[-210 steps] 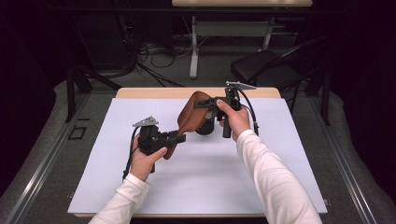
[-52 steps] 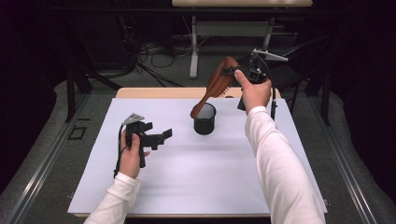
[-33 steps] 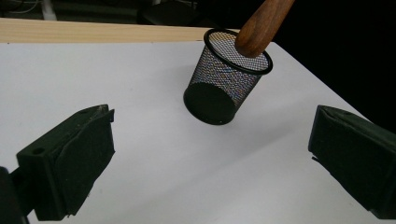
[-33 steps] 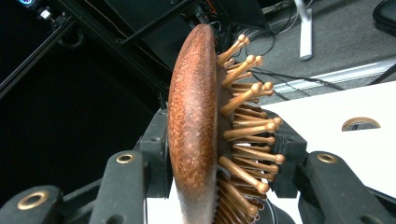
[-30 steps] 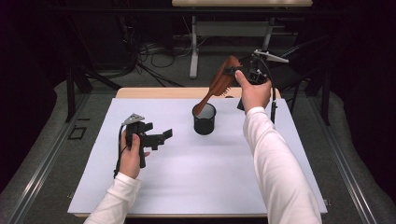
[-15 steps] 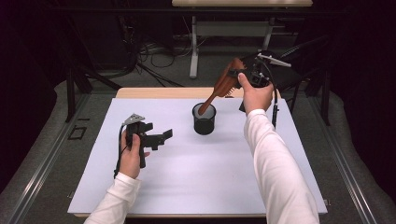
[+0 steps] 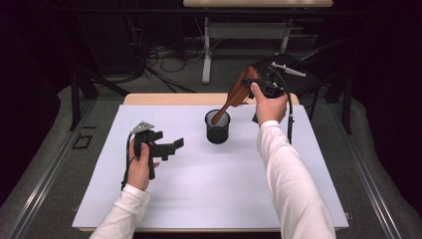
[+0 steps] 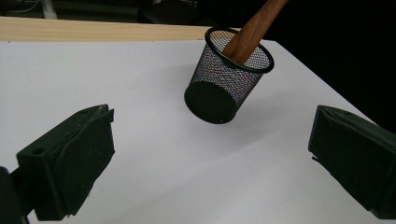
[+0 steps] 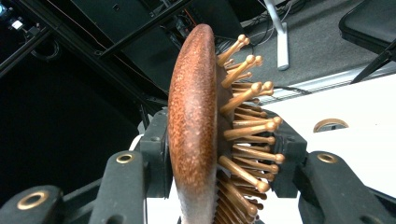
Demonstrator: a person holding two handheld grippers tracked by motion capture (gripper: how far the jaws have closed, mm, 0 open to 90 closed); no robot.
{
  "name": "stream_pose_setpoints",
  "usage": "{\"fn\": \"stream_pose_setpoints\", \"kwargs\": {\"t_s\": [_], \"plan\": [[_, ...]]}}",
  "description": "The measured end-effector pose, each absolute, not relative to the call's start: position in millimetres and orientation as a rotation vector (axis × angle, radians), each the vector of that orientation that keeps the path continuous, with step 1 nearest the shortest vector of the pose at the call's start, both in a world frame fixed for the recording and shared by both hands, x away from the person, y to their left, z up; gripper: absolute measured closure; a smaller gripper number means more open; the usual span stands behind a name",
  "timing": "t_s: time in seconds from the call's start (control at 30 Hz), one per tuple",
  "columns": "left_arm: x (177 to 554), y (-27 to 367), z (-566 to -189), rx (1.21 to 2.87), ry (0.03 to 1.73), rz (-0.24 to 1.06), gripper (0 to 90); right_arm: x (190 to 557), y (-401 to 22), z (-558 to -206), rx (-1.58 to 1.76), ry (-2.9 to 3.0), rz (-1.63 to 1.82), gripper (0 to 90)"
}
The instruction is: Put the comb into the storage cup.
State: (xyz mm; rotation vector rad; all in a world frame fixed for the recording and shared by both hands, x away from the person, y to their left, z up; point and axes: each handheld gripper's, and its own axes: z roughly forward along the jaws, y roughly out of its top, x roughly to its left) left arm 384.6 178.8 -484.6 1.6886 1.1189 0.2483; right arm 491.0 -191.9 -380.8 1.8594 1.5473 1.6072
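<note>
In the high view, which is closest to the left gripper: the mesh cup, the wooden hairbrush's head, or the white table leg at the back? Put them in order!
From the left gripper:
1. Mesh cup, mid-mat, to its right.
2. Hairbrush's head, raised in the right gripper, beyond the cup.
3. White table leg, on the floor behind the table.

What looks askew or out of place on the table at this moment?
The mesh cup looks tilted in the left gripper view, though that camera may be rolled; in the high view it seems upright. The hairbrush, clamped by the right gripper, leans with its handle in the cup. Nothing spilled or damaged.
</note>
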Motion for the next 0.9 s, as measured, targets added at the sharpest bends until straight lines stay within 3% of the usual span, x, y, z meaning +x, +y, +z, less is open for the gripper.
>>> {"fn": "stream_pose_setpoints", "kwargs": {"t_s": [0.9], "plan": [[385,180,-485,1.686,1.120,0.244,0.3,493,-177,-404,1.837,1.550,1.583,50.7]]}}
